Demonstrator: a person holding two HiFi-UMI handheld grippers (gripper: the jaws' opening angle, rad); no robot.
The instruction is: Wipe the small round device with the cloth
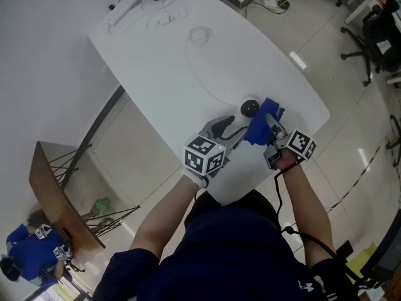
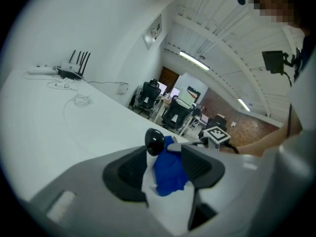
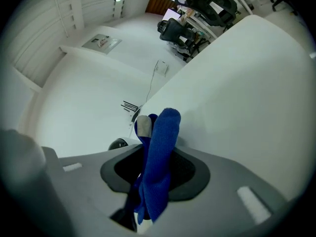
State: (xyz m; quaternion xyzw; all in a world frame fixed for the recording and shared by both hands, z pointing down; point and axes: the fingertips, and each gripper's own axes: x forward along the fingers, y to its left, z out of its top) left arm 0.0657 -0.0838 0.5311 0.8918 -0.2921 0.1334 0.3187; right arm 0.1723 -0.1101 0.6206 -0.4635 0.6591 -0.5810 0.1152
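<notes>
Head view: on the white bench (image 1: 188, 74), the small round device (image 1: 249, 108), glossy and black, stands near the edge closest to the person. Just beside it is the blue cloth (image 1: 263, 123), bunched in the right gripper (image 1: 270, 126). The left gripper (image 1: 233, 129) lies just short of the device, its marker cube (image 1: 203, 155) toward the person. Only this view shows both forearms and a thin cable (image 1: 199, 35) looped farther up the bench. Left gripper view: the left gripper's (image 2: 165, 154) jaws stand apart and grip nothing. The device (image 2: 154, 141) and the cloth (image 2: 170, 174) lie beyond them, and whether the two touch cannot be told. This view alone shows a router (image 2: 73, 69) with antennas at the bench's far end and office chairs (image 2: 148, 95) behind. Right gripper view: the right gripper (image 3: 155, 157) is clamped on the cloth (image 3: 159, 167), which rises in a fold past the jaw tips. The device (image 3: 118, 143) shows only as a dark sliver at the left.
</notes>
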